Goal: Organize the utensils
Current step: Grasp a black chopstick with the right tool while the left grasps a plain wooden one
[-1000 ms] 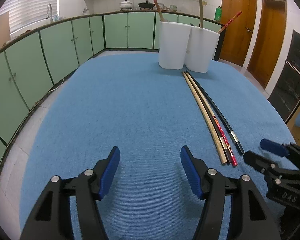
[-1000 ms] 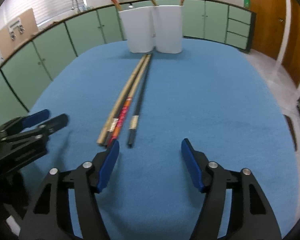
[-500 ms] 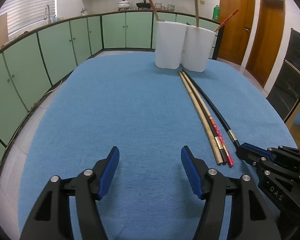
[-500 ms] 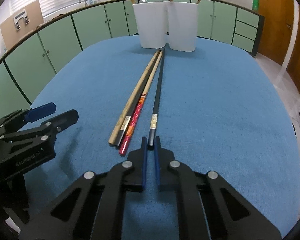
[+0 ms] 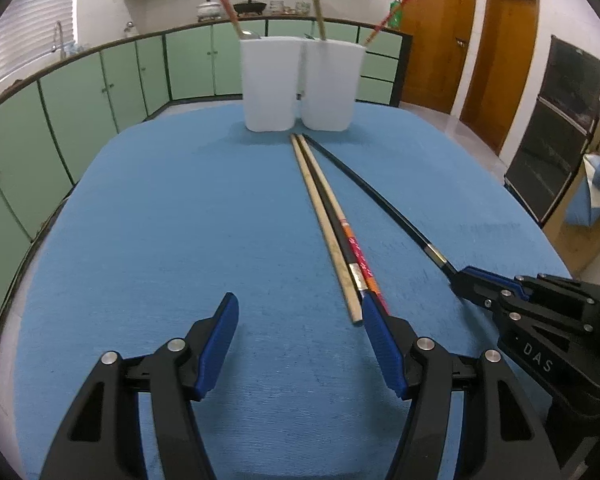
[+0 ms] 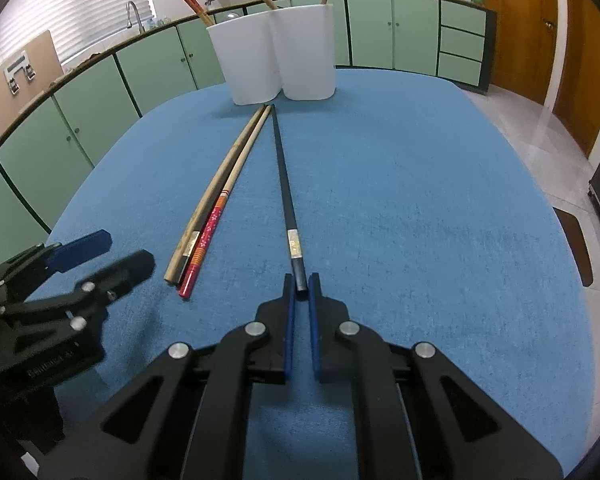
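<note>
So the black chopstick (image 6: 285, 184) lies lengthwise straight ahead of the right tongs (image 6: 299, 286), which pinch its near end, tip toward the white holders (image 6: 276, 56); left tongs (image 5: 300, 344) gape wide, idle.

blue-clothed table (image 5: 180, 220) | two white holders (image 5: 300, 84) | four chopsticks (image 6: 216, 196)

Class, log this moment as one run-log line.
right gripper: shut on black chopstick end | left gripper: open, empty | bamboo, dark and red chopsticks: on blue cloth | white holders: upright
</note>
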Demonstrator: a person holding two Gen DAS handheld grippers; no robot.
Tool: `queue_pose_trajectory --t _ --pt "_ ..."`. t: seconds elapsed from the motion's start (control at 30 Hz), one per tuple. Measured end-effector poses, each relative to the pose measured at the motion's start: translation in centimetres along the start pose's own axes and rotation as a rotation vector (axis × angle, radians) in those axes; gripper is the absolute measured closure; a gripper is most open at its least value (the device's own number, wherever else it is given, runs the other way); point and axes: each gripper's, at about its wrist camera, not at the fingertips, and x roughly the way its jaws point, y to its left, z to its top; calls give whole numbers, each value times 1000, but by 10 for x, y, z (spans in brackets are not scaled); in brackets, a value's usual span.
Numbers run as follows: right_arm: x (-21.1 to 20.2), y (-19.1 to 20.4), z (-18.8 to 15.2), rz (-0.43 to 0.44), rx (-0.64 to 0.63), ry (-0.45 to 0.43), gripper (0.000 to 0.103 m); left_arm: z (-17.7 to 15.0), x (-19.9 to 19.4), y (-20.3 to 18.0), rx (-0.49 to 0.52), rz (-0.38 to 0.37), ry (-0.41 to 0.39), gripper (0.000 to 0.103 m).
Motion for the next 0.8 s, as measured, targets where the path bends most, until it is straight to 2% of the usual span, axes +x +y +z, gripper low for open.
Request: queue_pose_trajectory --t 0.23,0.43,0.5,0.57,0.7,0.8 --pt "1 -5 0 20 15 1 97 -1 12 -7 24 26 47 37" --pt "0 -11 -1 44 32 2 97 -2 9 9 -29 50 43 36" --pt "0 -12 -1 56 33 2 94 -3 7 14 -38 71 38 36" --pt "-1 -10 -1 65 20 2 93 -4 6 19 -45 65 37 36" --pt "-3 -6 -3 85 -13 5 84 -4 5 18 -34 62 36 37" --pt "-6 -4 -5 78 -40 6 83 -5 5 14 -15 61 39 37"
